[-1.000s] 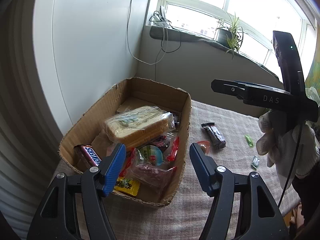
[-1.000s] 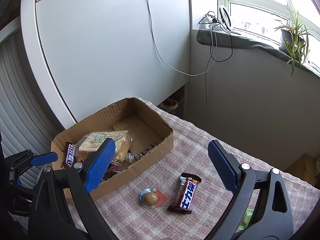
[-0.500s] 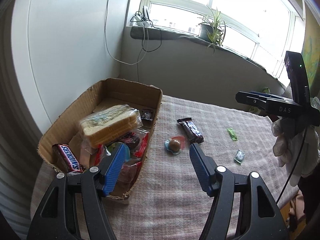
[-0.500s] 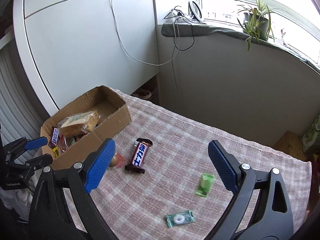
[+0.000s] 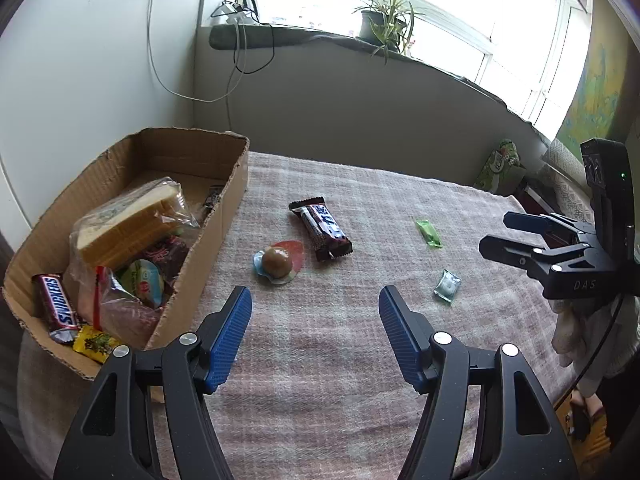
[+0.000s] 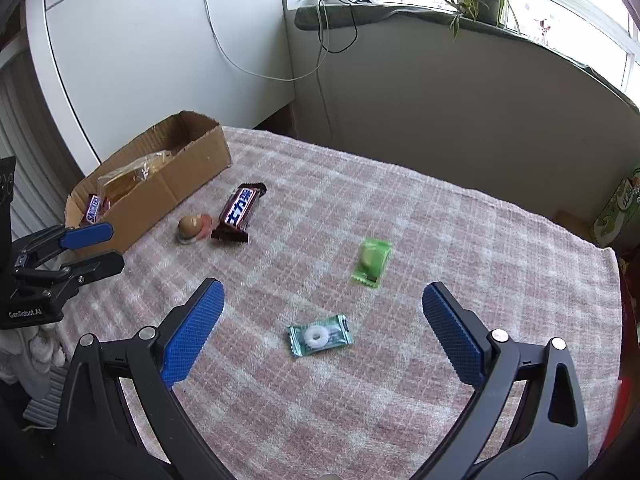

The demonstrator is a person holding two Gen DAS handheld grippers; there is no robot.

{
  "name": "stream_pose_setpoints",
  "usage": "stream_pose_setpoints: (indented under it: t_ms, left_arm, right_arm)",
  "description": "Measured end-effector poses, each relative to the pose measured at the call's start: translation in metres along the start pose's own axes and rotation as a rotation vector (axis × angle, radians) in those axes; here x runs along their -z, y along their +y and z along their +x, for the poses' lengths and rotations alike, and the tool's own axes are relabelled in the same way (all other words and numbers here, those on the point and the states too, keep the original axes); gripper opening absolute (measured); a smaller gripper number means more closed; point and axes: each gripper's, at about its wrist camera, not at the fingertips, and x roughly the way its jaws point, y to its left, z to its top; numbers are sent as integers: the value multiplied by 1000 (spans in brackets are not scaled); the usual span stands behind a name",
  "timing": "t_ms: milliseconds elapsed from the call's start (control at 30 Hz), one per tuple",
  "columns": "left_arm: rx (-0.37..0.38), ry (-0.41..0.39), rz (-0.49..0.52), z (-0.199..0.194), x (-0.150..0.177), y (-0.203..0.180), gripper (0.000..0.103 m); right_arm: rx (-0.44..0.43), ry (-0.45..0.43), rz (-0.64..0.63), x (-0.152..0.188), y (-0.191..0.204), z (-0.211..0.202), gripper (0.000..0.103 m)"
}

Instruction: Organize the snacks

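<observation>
Though box (image 5: 224, 200) wall hides some snacks — left gripper (image 5: 315, 304), right gripper (image 6: 322, 300) agape, empty.

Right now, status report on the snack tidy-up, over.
Left gripper open, empty. Right gripper open, over mint candy. Four snacks outside cardboard box. Nothing blocking.

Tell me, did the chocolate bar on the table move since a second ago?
No. The chocolate bar lies beside the round candy, near the cardboard box, just as before; only the cameras swung away from the box.
</observation>
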Motion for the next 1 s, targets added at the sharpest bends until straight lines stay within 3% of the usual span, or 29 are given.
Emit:
stream_pose_setpoints:
  t_ms: [333, 600, 1000]
  left_arm:
    - [5, 56, -22, 25, 2, -1, 64]
    - [-9, 89, -18, 49, -3, -1, 60]
    - [-106, 118, 35, 84, -18, 1, 48]
  right_arm:
    - [-30, 86, 9, 29, 11, 23, 101]
    - [-16, 114, 23, 32, 8, 36, 89]
    - [-47, 136, 37, 35, 1, 52, 72]
